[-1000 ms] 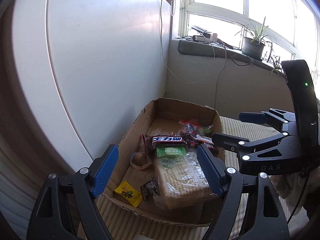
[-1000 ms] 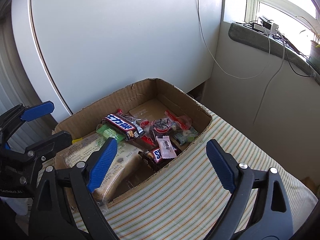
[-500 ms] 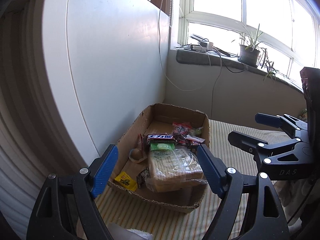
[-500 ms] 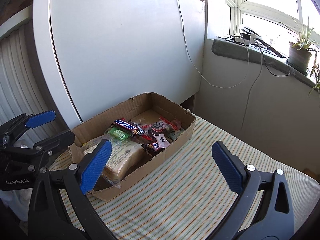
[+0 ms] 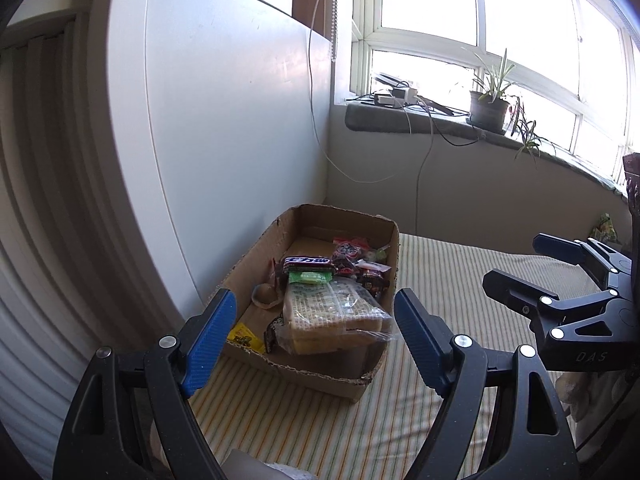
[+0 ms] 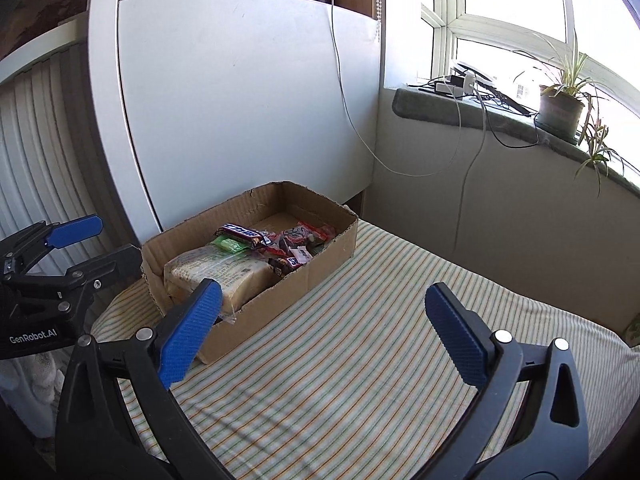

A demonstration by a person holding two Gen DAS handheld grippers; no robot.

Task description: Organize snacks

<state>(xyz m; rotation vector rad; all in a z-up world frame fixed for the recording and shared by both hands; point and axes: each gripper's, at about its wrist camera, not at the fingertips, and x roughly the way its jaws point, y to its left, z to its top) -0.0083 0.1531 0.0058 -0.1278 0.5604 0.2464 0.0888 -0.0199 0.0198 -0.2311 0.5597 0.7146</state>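
1. The open brown cardboard box stands on the striped cloth surface, close against the white panel wall.
2. Inside the box, at its near end, lies a large clear plastic bag of sliced bread, which fills much of the width.
3. Beyond the bread, deeper in the box, lie a green wrapped snack, a dark chocolate bar with white letters and a heap of red and dark small packets.
4. Left of the bread in the box lies a small yellow packet.
5. The left gripper has its blue-padded jaws spread wide and holds nothing; it is before the near end of the box.
6. The right gripper is also wide and holds nothing; it hangs over the cloth, to the right of the box and apart from it.
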